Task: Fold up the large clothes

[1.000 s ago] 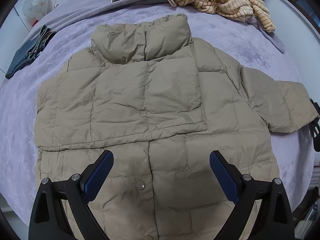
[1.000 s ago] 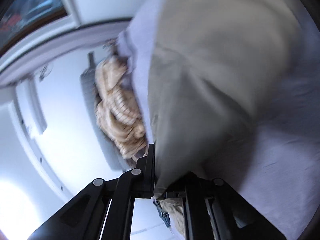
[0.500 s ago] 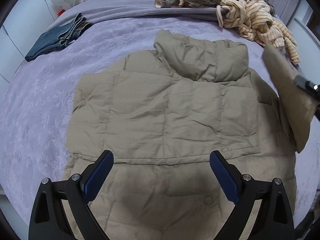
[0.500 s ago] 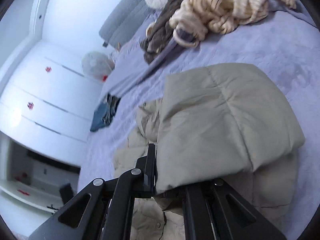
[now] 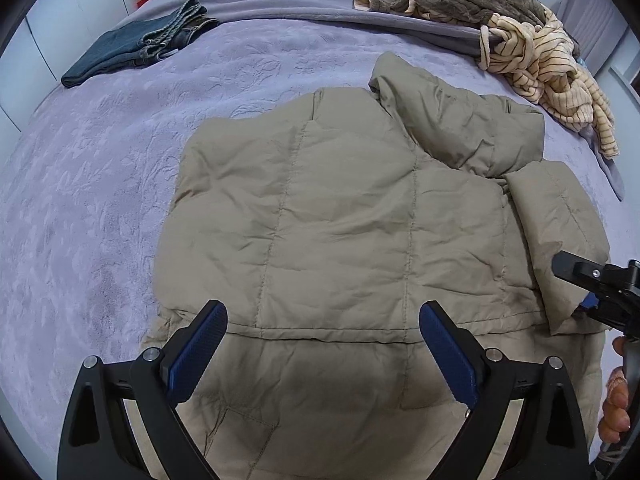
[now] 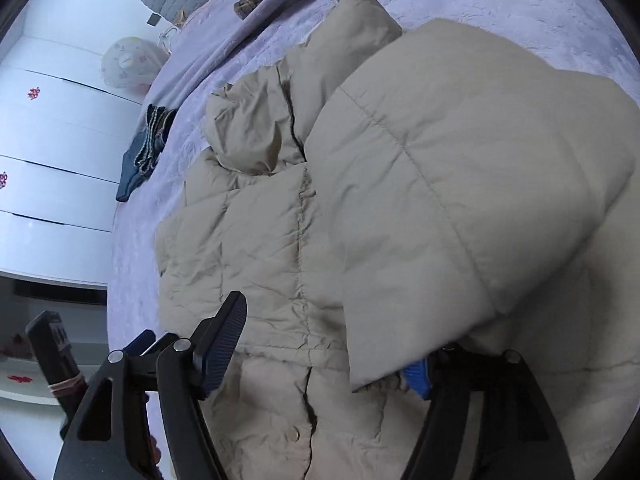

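Beige quilted puffer jacket (image 5: pixel 340 216): lying flat on lavender bedspread (image 5: pixel 100 184), sleeve (image 6: pixel 460 184) folding inward. Right gripper (image 6: pixel 332 344): jaws just opening, releasing cuff. Left gripper (image 5: pixel 322 344): hovering, spread, empty. Advisable: smoothing sleeve square before withdrawing.

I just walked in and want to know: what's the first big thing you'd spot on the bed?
A big puffy beige jacket fills the middle of the purple bed, one sleeve folded over its front. Folded jeans lie far left, and a striped sweater is heaped far right.
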### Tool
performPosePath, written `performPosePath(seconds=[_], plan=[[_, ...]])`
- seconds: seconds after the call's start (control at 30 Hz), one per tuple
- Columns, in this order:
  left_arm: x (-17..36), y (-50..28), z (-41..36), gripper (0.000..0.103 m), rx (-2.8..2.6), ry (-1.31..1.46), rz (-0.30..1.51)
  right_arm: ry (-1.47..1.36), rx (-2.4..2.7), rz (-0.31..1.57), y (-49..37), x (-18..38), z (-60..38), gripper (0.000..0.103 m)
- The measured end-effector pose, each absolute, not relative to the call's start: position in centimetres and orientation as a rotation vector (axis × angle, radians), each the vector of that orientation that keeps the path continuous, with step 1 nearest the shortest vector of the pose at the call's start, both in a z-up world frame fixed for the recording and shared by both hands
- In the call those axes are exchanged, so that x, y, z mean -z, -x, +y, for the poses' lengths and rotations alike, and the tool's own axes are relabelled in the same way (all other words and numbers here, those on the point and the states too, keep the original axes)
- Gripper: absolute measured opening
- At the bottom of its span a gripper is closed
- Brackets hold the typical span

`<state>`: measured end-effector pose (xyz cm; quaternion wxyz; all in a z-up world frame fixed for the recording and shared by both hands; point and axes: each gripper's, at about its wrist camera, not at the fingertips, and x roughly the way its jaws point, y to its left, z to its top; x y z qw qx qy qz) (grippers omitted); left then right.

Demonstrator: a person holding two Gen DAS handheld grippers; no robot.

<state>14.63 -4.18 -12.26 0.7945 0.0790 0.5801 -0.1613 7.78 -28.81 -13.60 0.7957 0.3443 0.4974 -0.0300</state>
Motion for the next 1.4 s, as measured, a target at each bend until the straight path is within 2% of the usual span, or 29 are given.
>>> performPosePath(seconds=[0.13,0.3,0.33,0.37,0.4,0.43,0.5,0.6,0.7,0.77,0.8,0.83,1.0,1.2,1.27,1.3,1.33,1.37,1.4], plan=[[12.2,-15.3,-4.4,0.097,0.379,-0.139,1.239,-0.809,0.133,1.005,-4.6,11.7,-30.9,0.074],[12.2,-16.5,-4.2,0.097,0.387,-0.095,1.238,-1.074,0.286,0.857,-2.1,12.4,-36.5,0.074],[12.1,-16.7,-4.0,0.097,0.389,-0.081,1.238,-1.126,0.280,0.828,-2.0,12.6,-37.3,0.070],[12.0,-17.0,-3.8,0.097,0.390,-0.066,1.240,-1.159,0.269,0.804,-2.2,12.7,-37.8,0.062],[11.9,-17.1,-3.5,0.097,0.392,-0.050,1.240,-1.169,0.255,0.789,-3.0,12.6,-37.9,0.036],[11.6,-17.4,-3.0,0.097,0.397,-0.027,1.236,-1.144,0.250,0.795,-3.9,12.1,-37.7,0.018],[11.1,-17.9,-2.0,0.097,0.408,0.008,1.225,-1.052,0.198,0.792,-6.0,10.5,-36.3,0.012],[10.5,-18.7,-0.3,0.097,0.431,0.071,1.215,-0.798,0.065,0.844,-9.7,7.7,-31.3,0.012],[10.2,-19.6,1.1,0.097,0.477,0.163,1.230,-0.585,-0.055,0.952,-12.6,7.7,-24.6,0.013],[10.3,-20.0,1.7,0.097,0.524,0.239,1.253,-0.467,-0.083,1.036,-13.4,8.9,-20.6,0.032],[10.4,-20.2,1.8,0.097,0.549,0.274,1.268,-0.439,-0.096,1.068,-13.5,9.6,-19.3,0.055],[10.6,-20.4,1.7,0.097,0.580,0.315,1.287,-0.442,-0.112,1.105,-13.4,10.6,-18.3,0.066],[12.2,-20.3,-0.7,0.097,0.676,0.366,1.351,-0.618,-0.107,1.192,-9.0,13.4,-20.6,0.066],[16.2,-20.0,-6.0,0.097,0.689,0.296,1.450,-0.960,0.142,1.120,0.4,15.7,-30.7,0.066],[16.9,-20.0,-7.7,0.078,0.696,0.292,1.460,-1.098,0.230,1.036,3.2,16.1,-34.3,0.066],[17.1,-20.0,-8.5,0.055,0.709,0.289,1.474,-1.155,0.265,0.980,4.3,16.1,-36.0,0.066],[17.3,-20.0,-9.2,0.027,0.713,0.276,1.486,-1.189,0.294,0.931,5.0,16.0,-37.1,0.066],[17.2,-19.9,-9.8,0.013,0.725,0.264,1.490,-1.213,0.319,0.888,5.6,15.8,-38.2,0.066],[16.9,-19.8,-10.2,0.010,0.728,0.248,1.480,-1.235,0.350,0.844,5.9,15.8,-39.2,0.066]])
